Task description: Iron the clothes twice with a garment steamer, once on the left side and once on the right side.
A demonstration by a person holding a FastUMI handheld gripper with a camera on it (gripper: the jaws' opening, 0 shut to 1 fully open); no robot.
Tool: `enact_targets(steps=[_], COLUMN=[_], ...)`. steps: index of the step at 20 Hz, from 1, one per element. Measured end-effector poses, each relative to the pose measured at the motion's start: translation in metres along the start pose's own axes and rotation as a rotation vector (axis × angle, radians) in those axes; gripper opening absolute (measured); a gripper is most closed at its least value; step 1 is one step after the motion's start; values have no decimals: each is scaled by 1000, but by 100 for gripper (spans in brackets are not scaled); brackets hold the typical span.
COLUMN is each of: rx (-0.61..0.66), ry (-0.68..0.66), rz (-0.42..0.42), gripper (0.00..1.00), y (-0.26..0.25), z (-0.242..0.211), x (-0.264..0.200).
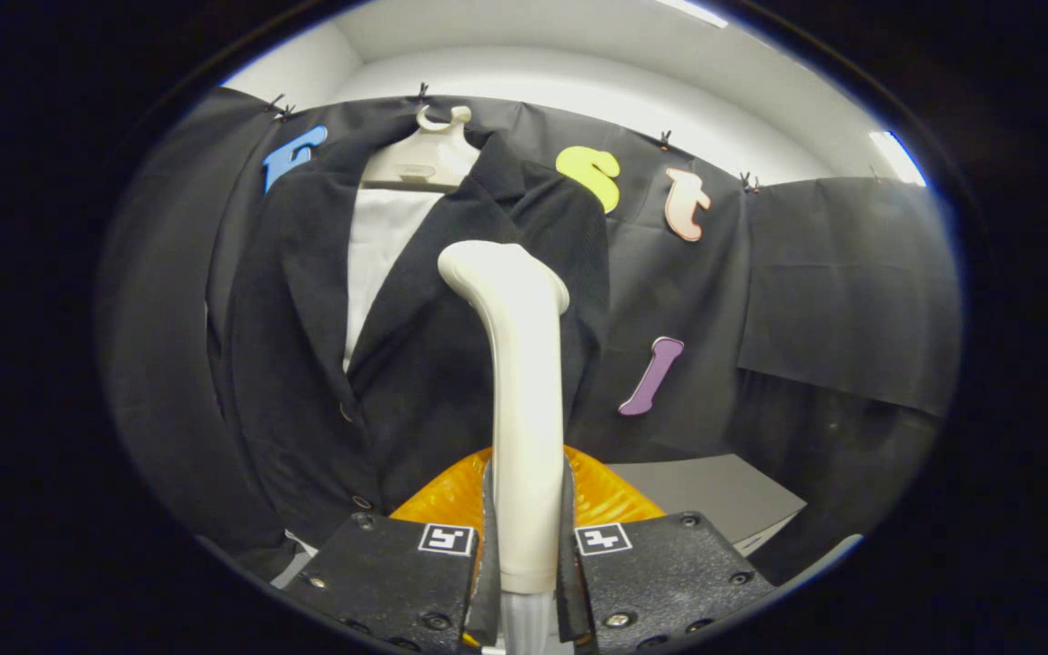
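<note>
Gripper point(524, 555) clamped on steamer point(519, 382) handle, both fingers pressing. Steamer head at frame centre, against dark jacket point(415, 364) on hanger point(422, 156).

The gripper point(524, 555) has two broad, flat finger blocks with a rough, pebbled finish. Round screw heads sit at the corners and along the edges of each block. Each block carries a small square tag point(446, 539) with a blocky pattern near its inner top corner. Thin pads line the inner faces.
</note>
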State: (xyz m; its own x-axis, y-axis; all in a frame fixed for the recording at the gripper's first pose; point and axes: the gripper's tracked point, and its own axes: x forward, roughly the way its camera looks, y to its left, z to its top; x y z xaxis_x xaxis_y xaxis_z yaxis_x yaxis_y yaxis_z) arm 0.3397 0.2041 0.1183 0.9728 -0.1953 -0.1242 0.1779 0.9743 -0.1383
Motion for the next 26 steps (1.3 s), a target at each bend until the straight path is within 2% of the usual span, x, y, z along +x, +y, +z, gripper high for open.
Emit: enact_targets(steps=[16, 26], rx=[-66, -118], ry=[147, 225], rz=[27, 75], gripper=[27, 27], y=[26, 39], z=[-127, -200], x=[-23, -37])
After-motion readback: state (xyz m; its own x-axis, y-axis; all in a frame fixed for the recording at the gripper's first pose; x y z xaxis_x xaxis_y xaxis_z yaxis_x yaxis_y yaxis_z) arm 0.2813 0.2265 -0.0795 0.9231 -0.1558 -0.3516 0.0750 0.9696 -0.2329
